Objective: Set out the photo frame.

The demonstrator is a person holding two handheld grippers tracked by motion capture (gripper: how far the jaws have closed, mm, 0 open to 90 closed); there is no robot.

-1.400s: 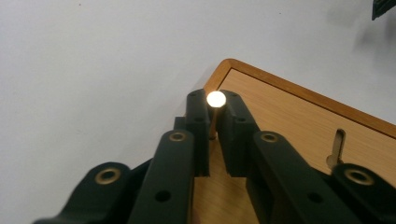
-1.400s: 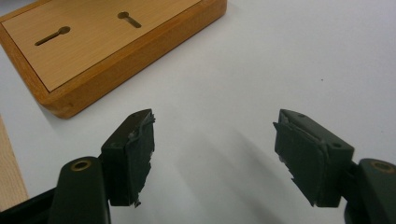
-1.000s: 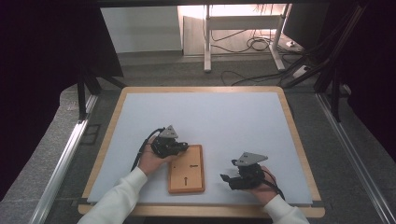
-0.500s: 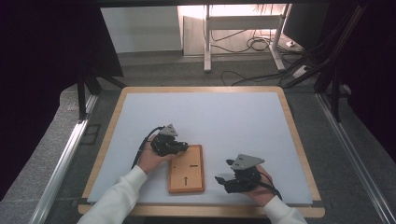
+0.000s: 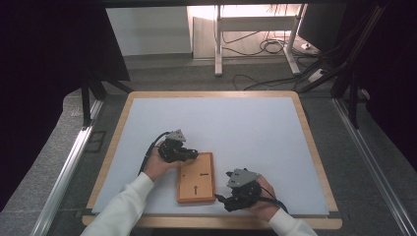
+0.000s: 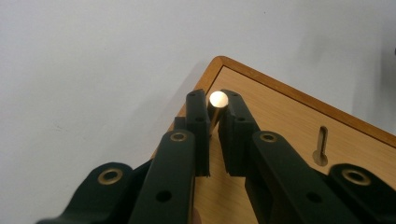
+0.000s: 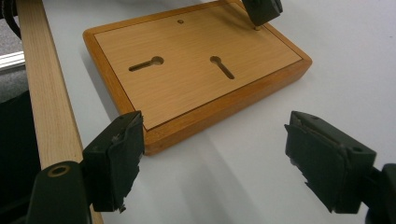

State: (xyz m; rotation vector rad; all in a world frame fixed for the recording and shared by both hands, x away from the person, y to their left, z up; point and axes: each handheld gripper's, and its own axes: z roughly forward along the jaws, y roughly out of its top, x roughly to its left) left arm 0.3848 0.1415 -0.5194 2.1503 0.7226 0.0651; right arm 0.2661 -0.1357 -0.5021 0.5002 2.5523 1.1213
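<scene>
Worktop point(image 5: 246, 123): pale sheet in a wood frame, w/ wooden board point(image 5: 196, 177) lying flat near the front edge, betw. the two hands.

Board: rectangular, raised rim, recessed top w/ two keyhole slots point(image 7: 145, 63) and a small round hole point(image 7: 180, 21) near one edge. Slots hold nothing.

Right claw point(image 7: 212, 161): low over worktop just beside board's near corner, jaws wide apart, have just been opening; nothing betw. them but bare sheet and the board corner next to one pad. Seen from above at point(image 5: 231, 192), hand behind it at front edge.

Left claw point(image 6: 215, 133): at board's far-left corner, seen from above at point(image 5: 192, 153). Jaws nearly closed, pads clamped on a thin brass pin point(image 6: 217, 100) w/ bright rounded end, standing over the board corner. Same pin end seen under black claw tip in right gripper view point(image 7: 257, 27), touching or just above board top; can't tell which.
</scene>
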